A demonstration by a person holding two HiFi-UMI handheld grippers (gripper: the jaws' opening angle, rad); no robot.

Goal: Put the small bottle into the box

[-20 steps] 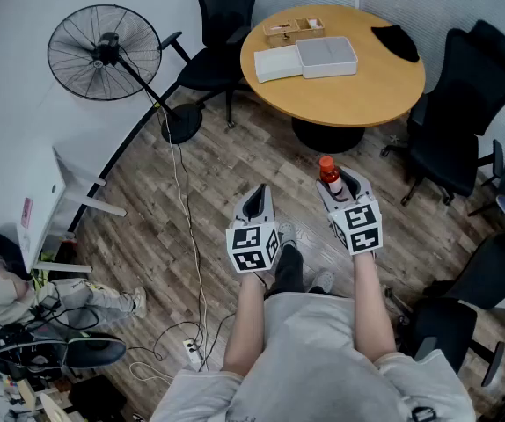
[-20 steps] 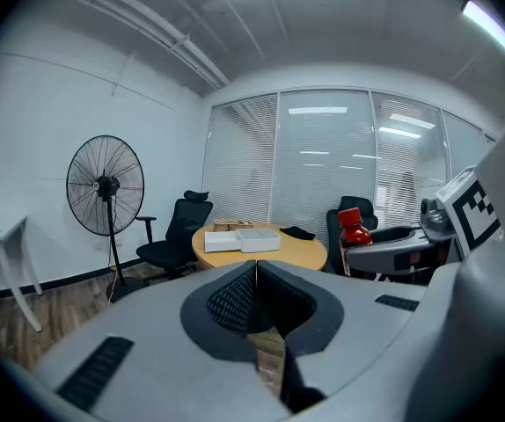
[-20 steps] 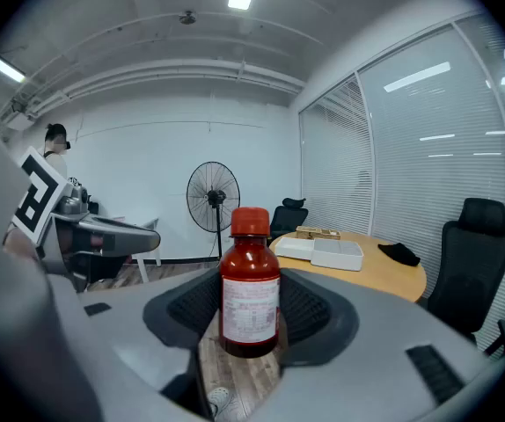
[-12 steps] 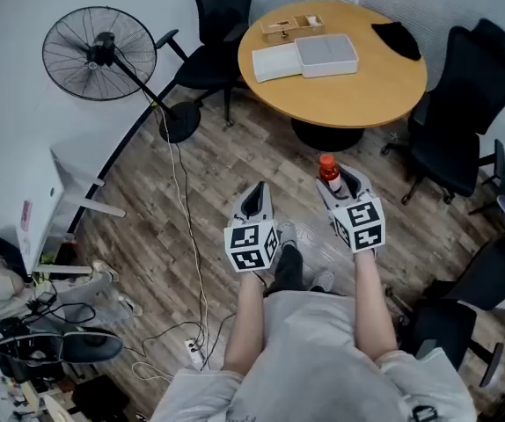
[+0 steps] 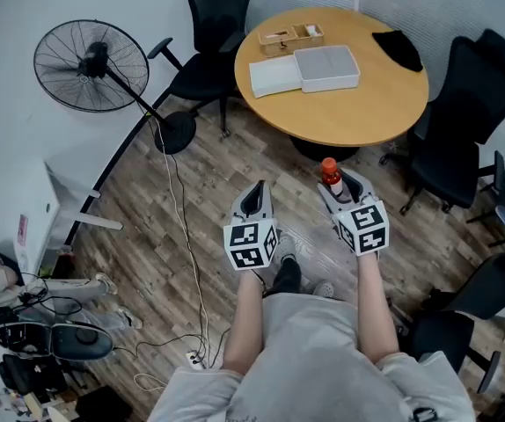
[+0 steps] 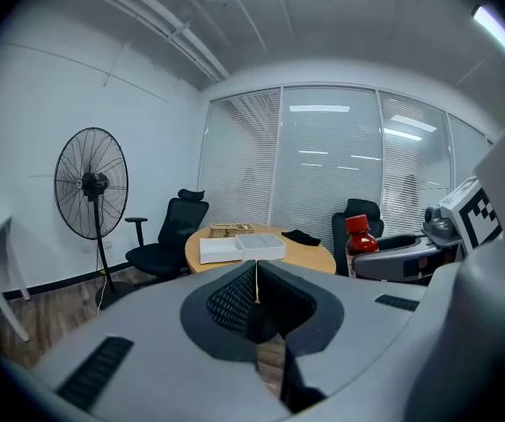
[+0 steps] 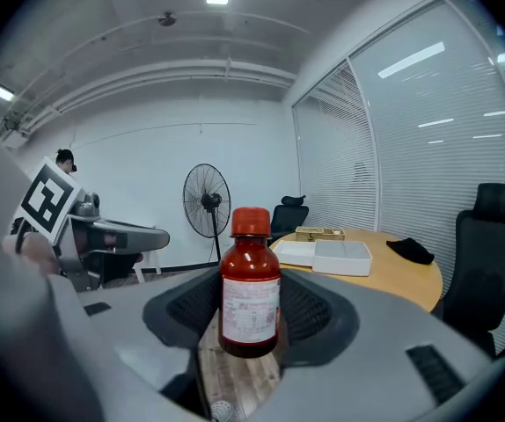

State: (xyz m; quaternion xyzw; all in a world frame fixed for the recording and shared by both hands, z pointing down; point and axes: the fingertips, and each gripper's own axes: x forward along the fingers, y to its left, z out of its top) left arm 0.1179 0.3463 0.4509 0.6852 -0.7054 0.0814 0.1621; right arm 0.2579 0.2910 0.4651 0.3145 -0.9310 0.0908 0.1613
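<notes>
While the small bottle (image 7: pixel 250 284) stands upright between the fingers (image 7: pixel 308 311) of the right gripper (image 5: pixel 339 185), red cap up and label toward that gripper's camera, the step in hand reads as the carry: the pick-up is done and the placing not yet begun. Those fingers stand wide, pressed on the bottle's two sides. Beside it, the left gripper (image 5: pixel 254 199) holds nothing; its fingers (image 6: pixel 233 302) are drawn together to a thin slit. Both forearms (image 5: pixel 369 297) reach straight out from the torso, side by side and apart, each gripper tipped a little below level with its marker cube facing up. They hang over the wooden floor (image 5: pixel 208 183), short of the round surface (image 5: pixel 358 104).

Farther off, on that surface, lies the white box (image 5: pixel 326 67), open, with what I take to be its lid (image 5: pixel 274 75) touching it on the left; from this height it is not certain which piece is which. A small wooden tray (image 5: pixel 292 34) sits behind them, and black chairs (image 5: pixel 459 112) ring the surface.

The next move calls for closing the gap to the surface, bringing the right gripper over the open box with the bottle upright, lowering it inside the walls, and only then parting the fingers. The left gripper could steady the box if it slides.
</notes>
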